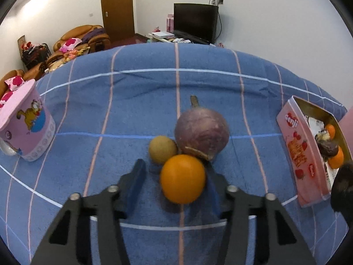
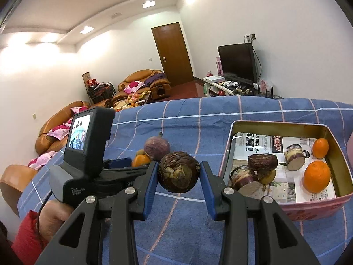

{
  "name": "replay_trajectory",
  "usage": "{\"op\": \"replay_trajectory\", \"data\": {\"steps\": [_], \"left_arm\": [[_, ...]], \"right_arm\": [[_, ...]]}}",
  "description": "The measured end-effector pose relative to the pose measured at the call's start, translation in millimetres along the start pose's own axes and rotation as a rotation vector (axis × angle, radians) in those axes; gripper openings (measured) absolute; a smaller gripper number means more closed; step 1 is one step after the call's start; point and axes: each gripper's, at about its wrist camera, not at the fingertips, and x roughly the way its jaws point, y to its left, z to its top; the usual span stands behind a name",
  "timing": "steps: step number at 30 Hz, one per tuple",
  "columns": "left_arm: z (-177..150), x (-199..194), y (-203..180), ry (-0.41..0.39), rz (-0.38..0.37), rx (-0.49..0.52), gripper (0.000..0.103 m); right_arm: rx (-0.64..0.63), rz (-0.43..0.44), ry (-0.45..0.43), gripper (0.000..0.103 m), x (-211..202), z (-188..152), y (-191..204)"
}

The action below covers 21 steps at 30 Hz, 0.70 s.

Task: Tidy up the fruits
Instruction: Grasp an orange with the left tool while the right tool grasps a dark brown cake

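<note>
My left gripper [image 1: 176,174] is open around an orange [image 1: 182,178] on the blue checked cloth [image 1: 132,101]; its right finger touches the fruit and the left finger stands apart. A small yellow-green fruit [image 1: 162,149] and a large purple turnip-like fruit [image 1: 201,132] touch the orange behind it. My right gripper [image 2: 179,174] is shut on a dark brown scaly fruit [image 2: 179,172] and holds it above the cloth, left of the pink tin box [image 2: 280,207]. The box holds two oranges [image 2: 317,176] and several brown fruits [image 2: 262,162].
A pink cartoon cup [image 1: 26,128] stands at the left of the cloth. The tin box [image 1: 302,150] lies at the right in the left wrist view. The left gripper's body with its camera [image 2: 88,141] sits left of my right gripper. Sofas, door and TV stand behind.
</note>
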Motion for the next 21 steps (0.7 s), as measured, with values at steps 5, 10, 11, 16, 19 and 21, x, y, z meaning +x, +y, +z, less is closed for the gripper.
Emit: {"op": "replay_trajectory", "data": {"steps": [5, 10, 11, 16, 19, 21], "left_arm": [[-7.0, -10.7, 23.2, -0.019, -0.041, -0.069, 0.036], [-13.6, -23.5, 44.7, -0.082, 0.045, -0.153, 0.036], [-15.2, -27.5, 46.9, -0.098, 0.057, -0.164, 0.036], [-30.8, -55.1, 38.9, -0.214, 0.101, -0.169, 0.036], [-39.5, -71.3, 25.2, -0.282, 0.133, -0.146, 0.036], [-44.9, -79.3, 14.7, -0.31, 0.168, -0.124, 0.036]], "right_arm": [[-0.011, -0.008, 0.002, 0.04, 3.9, -4.3, 1.8], [-0.058, -0.048, -0.031, 0.04, 2.7, -4.6, 8.2], [-0.065, -0.052, -0.036, 0.04, 2.3, -4.6, 9.0], [-0.08, -0.061, -0.054, 0.04, 3.2, -6.3, 10.4], [-0.082, -0.052, -0.066, 0.04, 2.0, -6.6, 10.7], [-0.097, -0.064, -0.068, 0.04, 1.8, -8.0, 13.8]]}}
